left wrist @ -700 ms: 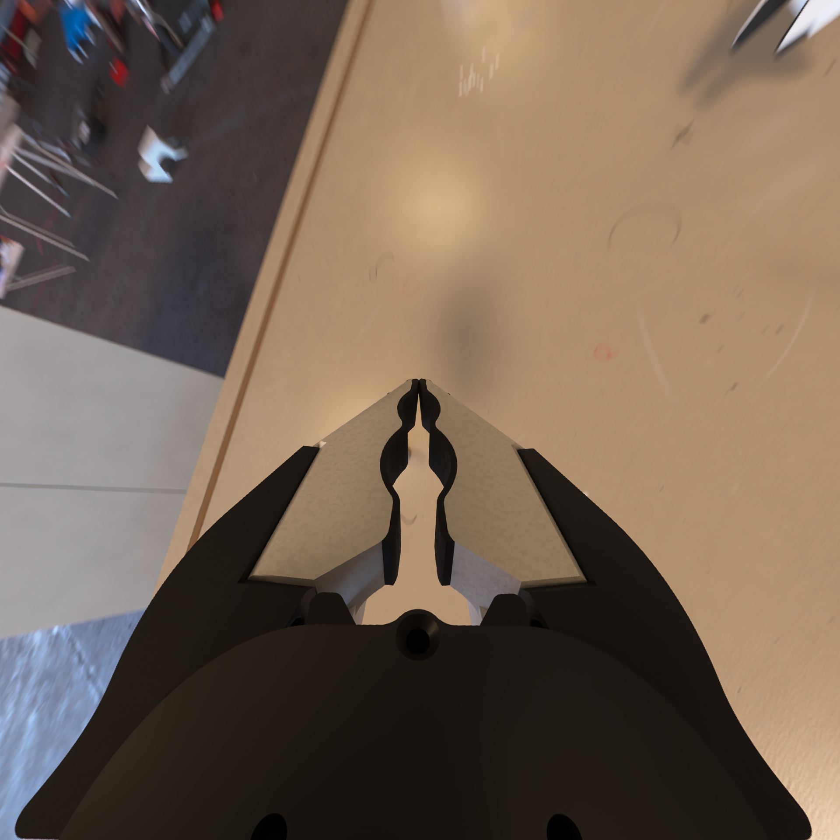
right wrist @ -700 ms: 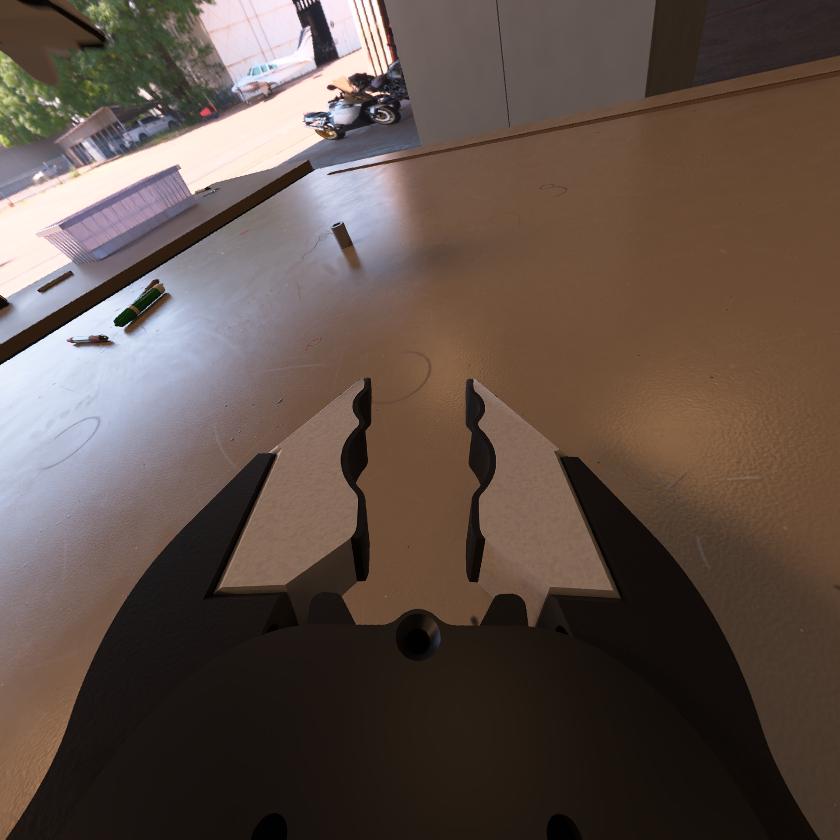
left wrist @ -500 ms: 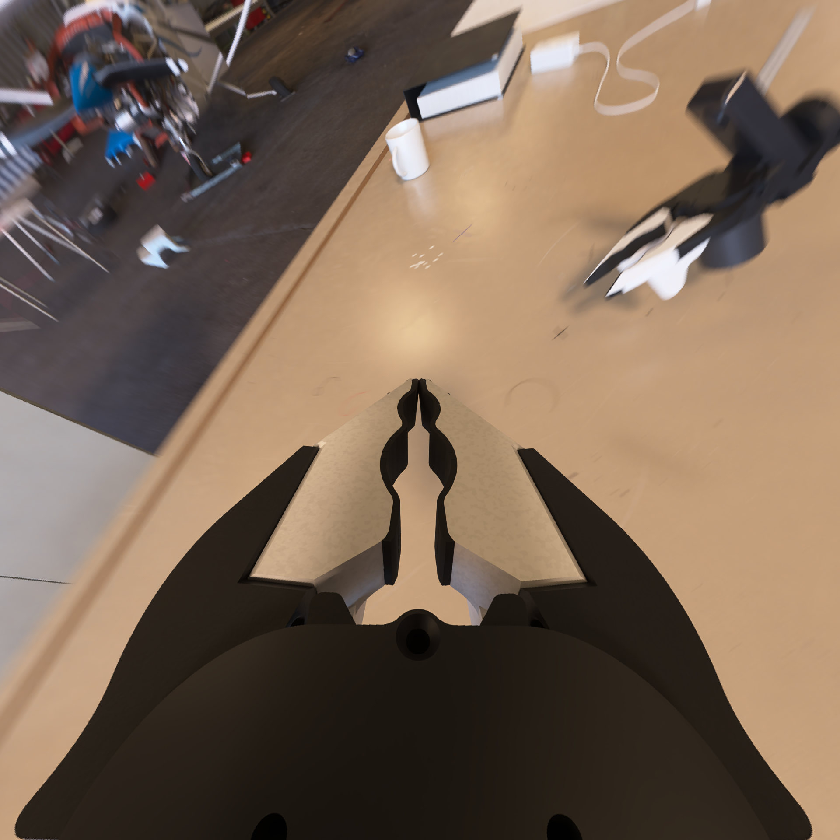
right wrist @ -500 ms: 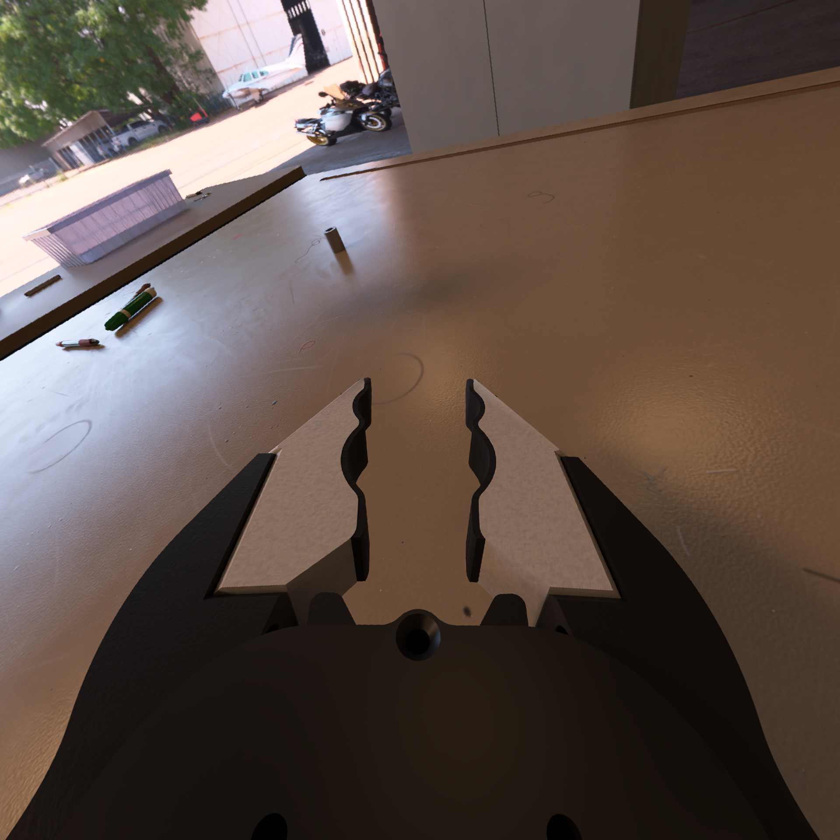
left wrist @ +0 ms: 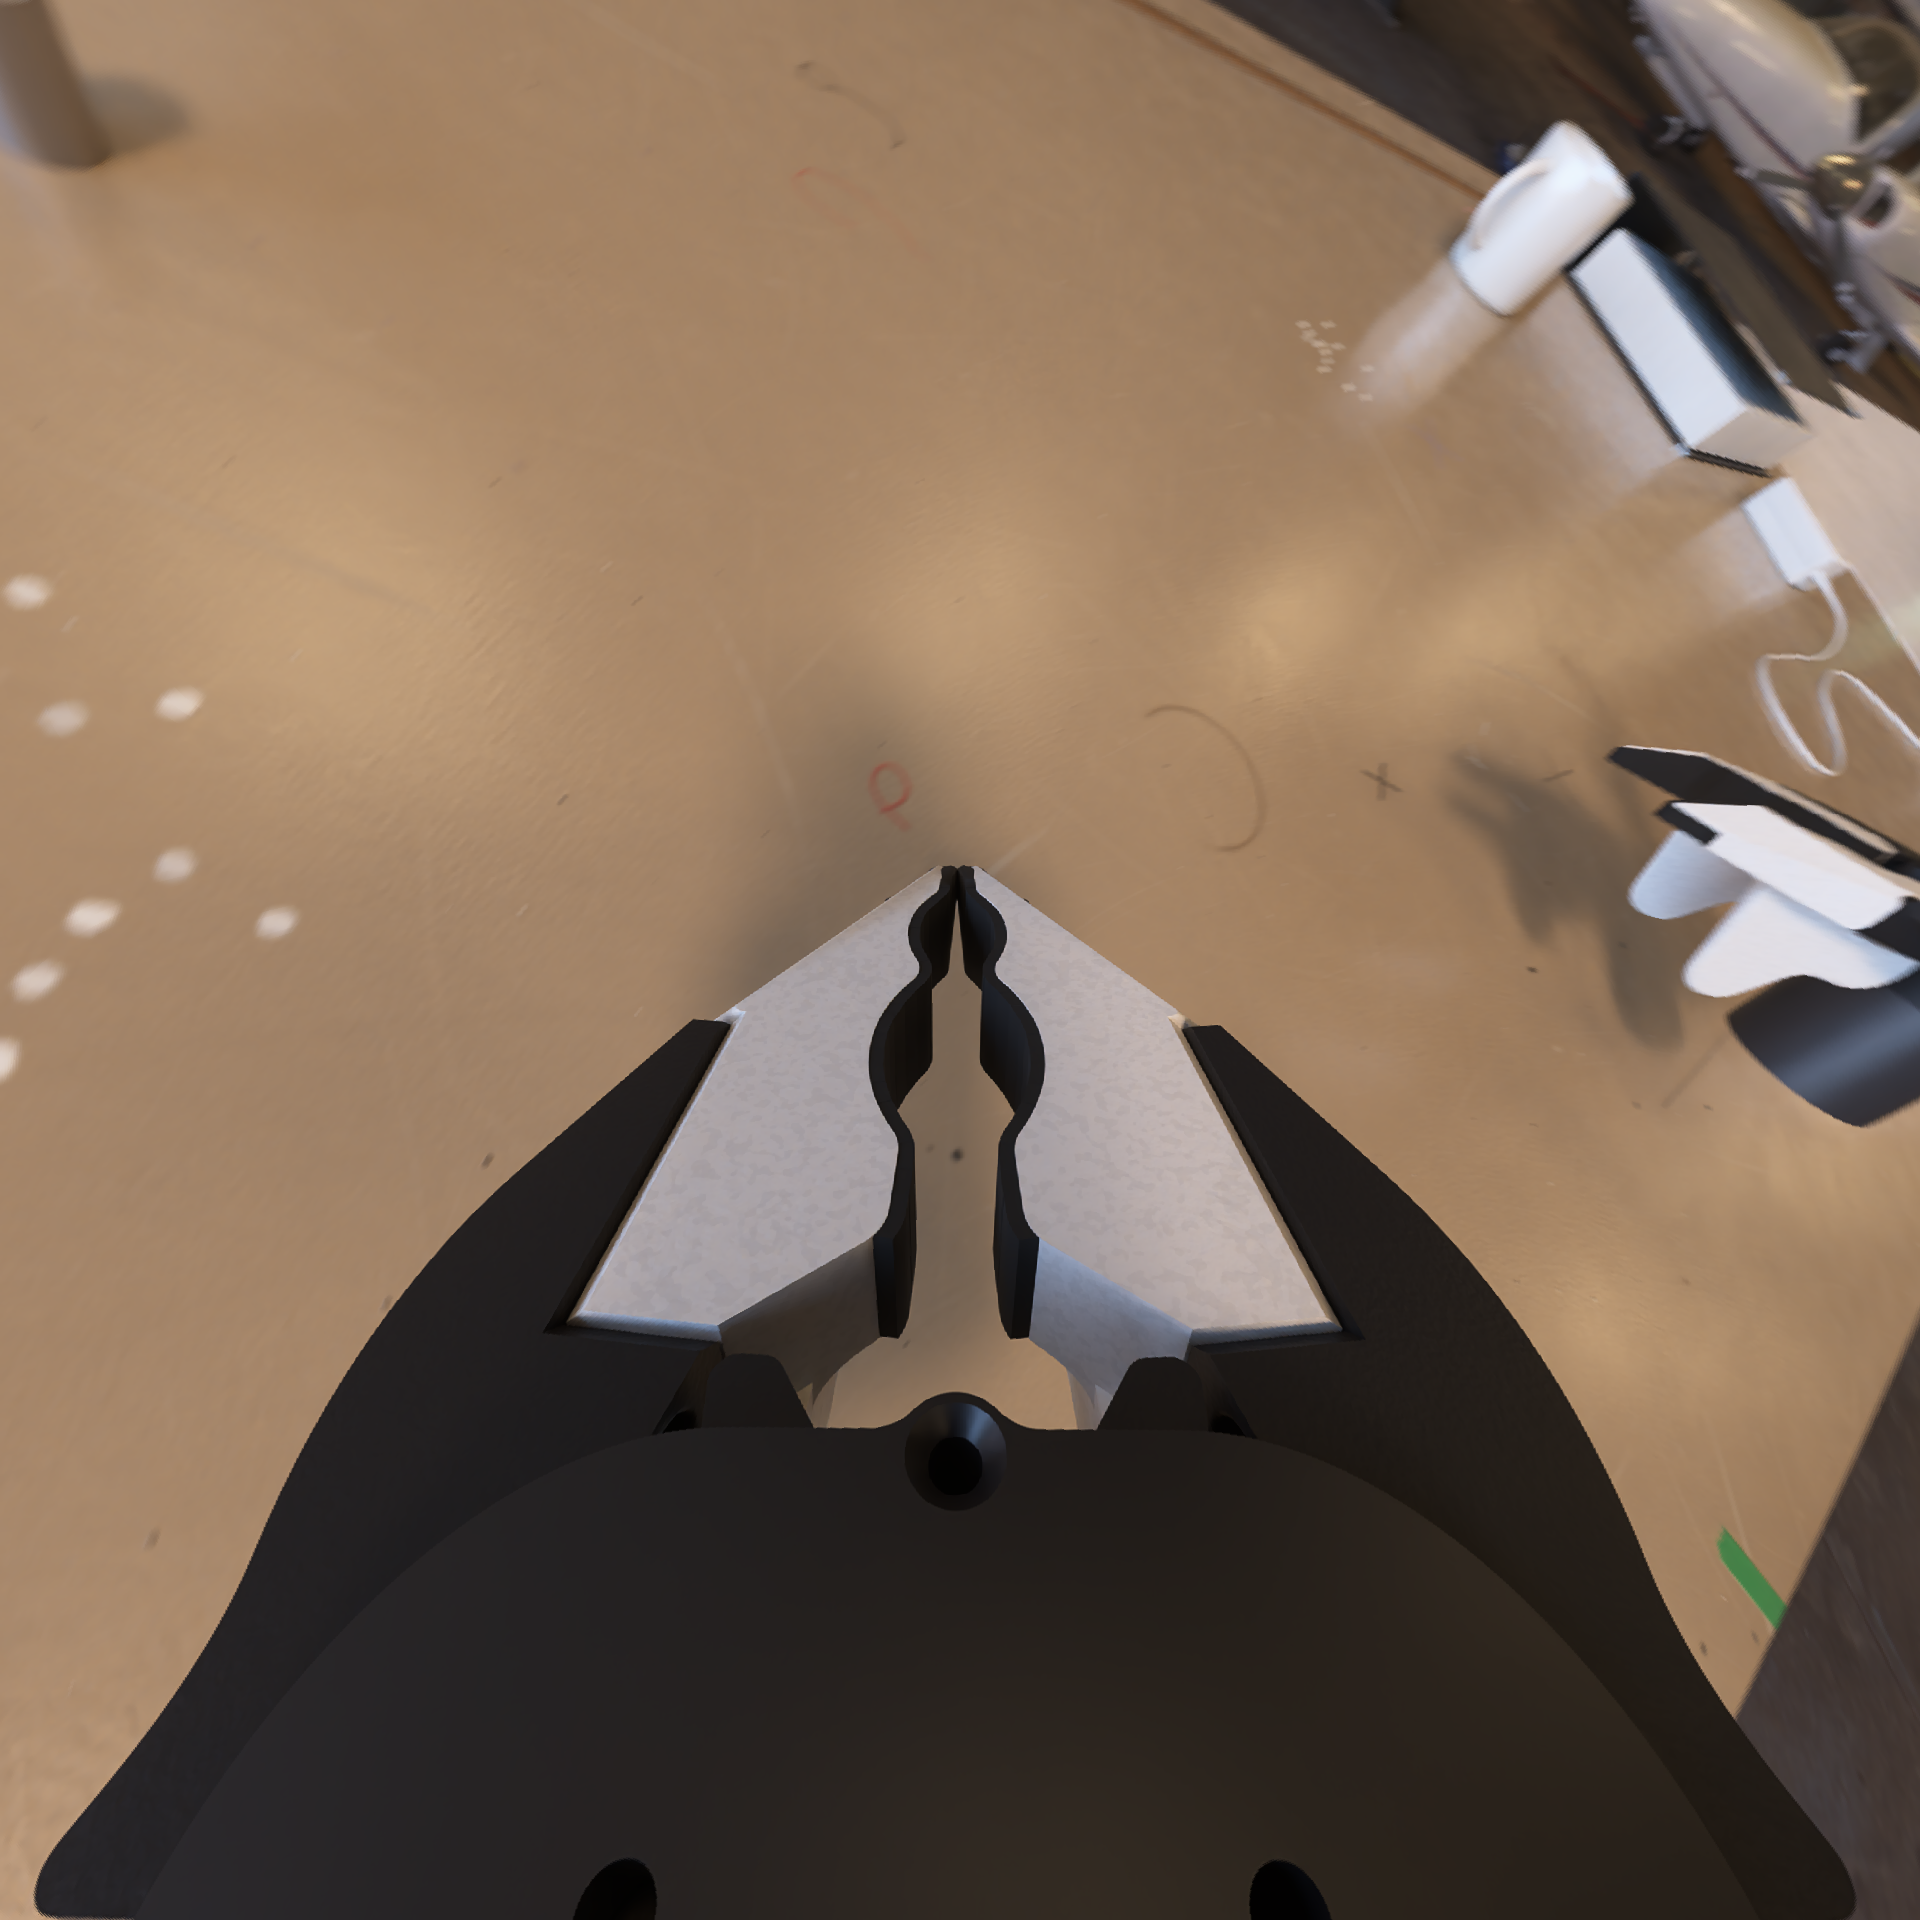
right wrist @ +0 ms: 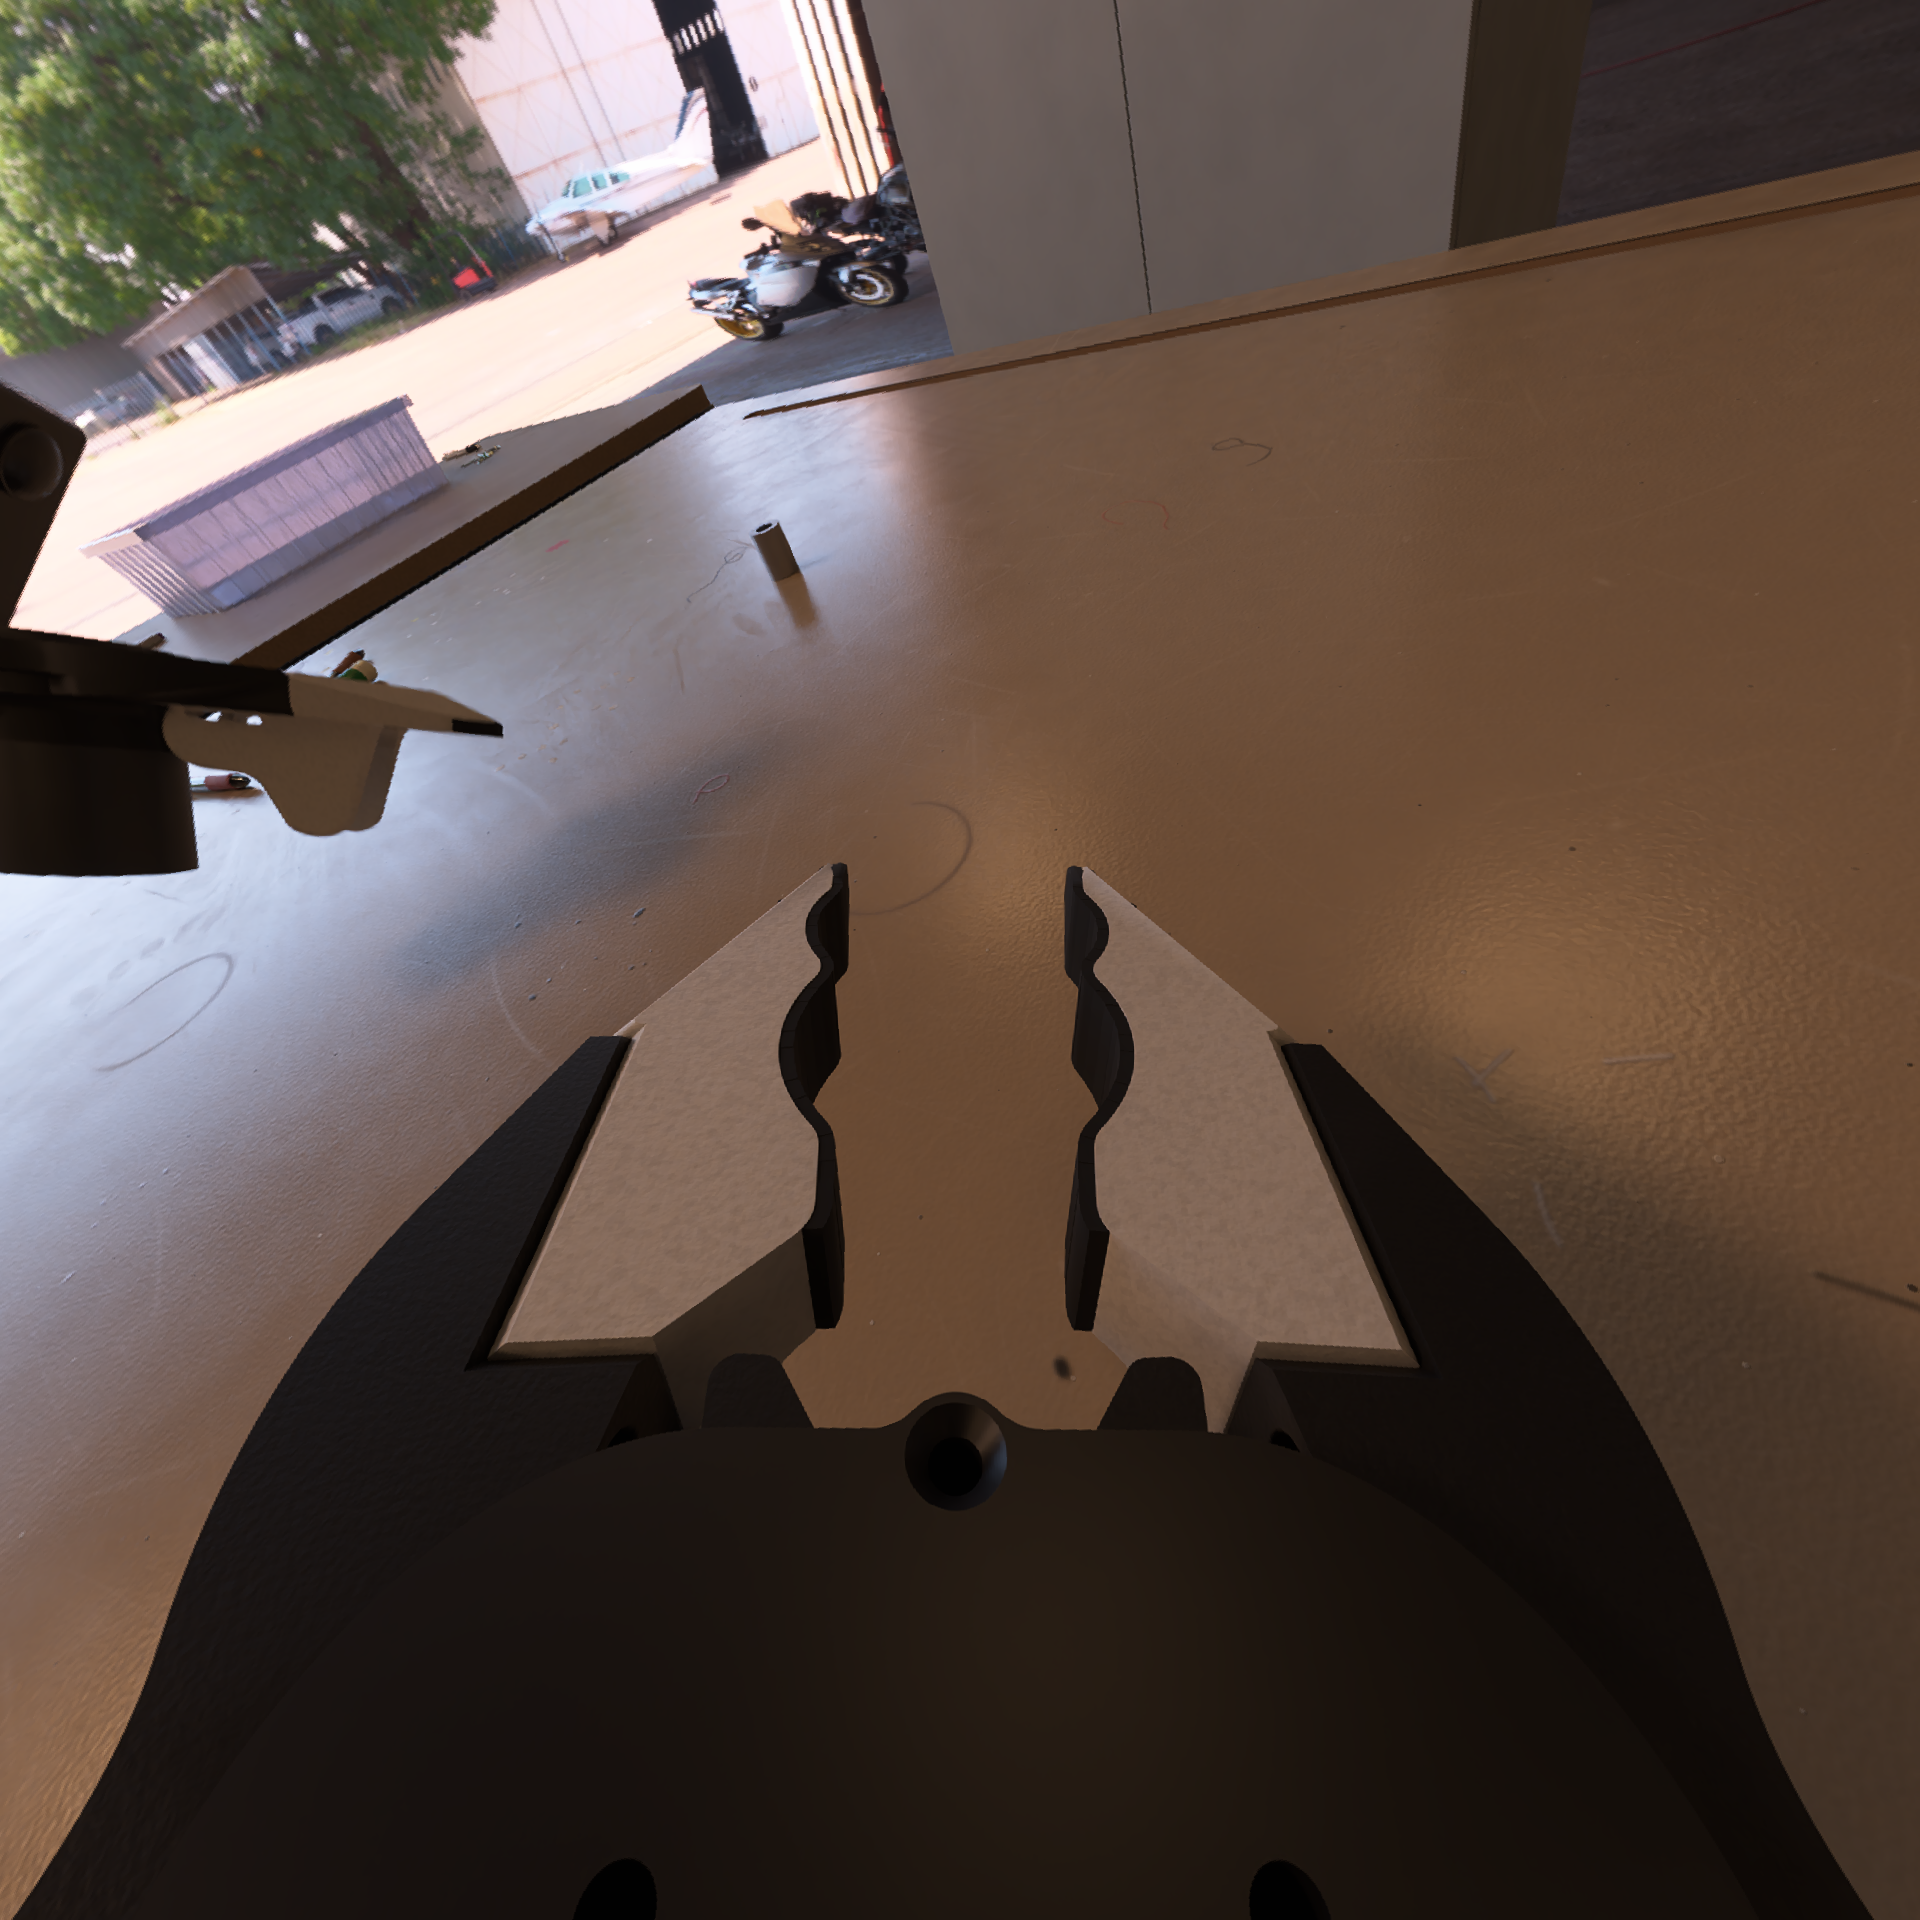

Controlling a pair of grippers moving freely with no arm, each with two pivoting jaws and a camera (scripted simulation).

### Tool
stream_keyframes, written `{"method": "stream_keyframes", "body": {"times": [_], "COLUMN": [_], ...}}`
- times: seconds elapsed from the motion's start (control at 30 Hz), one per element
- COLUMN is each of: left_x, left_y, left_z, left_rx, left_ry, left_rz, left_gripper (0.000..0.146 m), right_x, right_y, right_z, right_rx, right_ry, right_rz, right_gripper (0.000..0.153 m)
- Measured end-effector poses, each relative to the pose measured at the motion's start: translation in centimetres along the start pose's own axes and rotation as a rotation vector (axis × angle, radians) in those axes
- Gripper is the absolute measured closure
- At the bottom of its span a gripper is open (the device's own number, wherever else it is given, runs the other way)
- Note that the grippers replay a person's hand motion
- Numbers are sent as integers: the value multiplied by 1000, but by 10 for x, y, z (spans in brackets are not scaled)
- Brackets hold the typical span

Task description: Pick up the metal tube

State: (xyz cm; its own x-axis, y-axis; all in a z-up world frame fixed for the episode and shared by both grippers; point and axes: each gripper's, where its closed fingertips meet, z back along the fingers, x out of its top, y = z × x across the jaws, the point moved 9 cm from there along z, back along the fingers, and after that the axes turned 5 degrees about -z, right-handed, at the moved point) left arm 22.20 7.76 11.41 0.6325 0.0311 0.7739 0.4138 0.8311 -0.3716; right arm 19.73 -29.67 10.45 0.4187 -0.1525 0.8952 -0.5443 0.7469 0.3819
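The metal tube (right wrist: 779, 551) is a short grey cylinder standing upright on the tan table (right wrist: 1455, 727), far ahead and a little left of my right gripper (right wrist: 958, 883). The right gripper is open and empty, low over the table. In the left wrist view the tube (left wrist: 47, 94) shows at the top left corner, cut by the frame edge. My left gripper (left wrist: 958, 871) is shut and empty, far from the tube. The left gripper also shows at the left of the right wrist view (right wrist: 483, 727), and the right gripper at the right of the left wrist view (left wrist: 1662, 795).
A white mug (left wrist: 1538, 213), a white box (left wrist: 1673, 353) and a white charger with its cable (left wrist: 1787, 540) lie by the table's far right edge. A pen (right wrist: 223, 781) and a partly hidden green marker (right wrist: 358, 670) lie behind the left gripper. A grey box (right wrist: 281, 509) stands beyond.
The left gripper has swung round, still shut: the tube now shows at its top left and the right gripper at its right edge. It has entered the right wrist view from the left.
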Motion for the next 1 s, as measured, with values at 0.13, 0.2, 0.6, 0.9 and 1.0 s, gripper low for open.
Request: {"method": "stream_keyframes", "body": {"times": [0.13,0.2,0.6,0.9,1.0], "left_x": [-22,-31,72,204,209], "left_y": [1,-7,3,133,163], "left_z": [7,10,37,-29,-76], "left_rx": [66,16,-283,-16,-40], "left_ry": [14,25,2,435,632], "left_rz": [9,-10,-396,-724,-808], "left_gripper": [146,146,104,105,106], "right_x": [0,0,-12,-12,-11], "right_y": [-1,0,16,8,5], "right_z": [-1,-2,-13,-22,-26], "right_rx": [5,5,64,110,122], "right_ry": [2,4,132,140,142], "right_rz": [-4,-5,59,-3,-26], "right_gripper": [111,111,110,110,111]}}
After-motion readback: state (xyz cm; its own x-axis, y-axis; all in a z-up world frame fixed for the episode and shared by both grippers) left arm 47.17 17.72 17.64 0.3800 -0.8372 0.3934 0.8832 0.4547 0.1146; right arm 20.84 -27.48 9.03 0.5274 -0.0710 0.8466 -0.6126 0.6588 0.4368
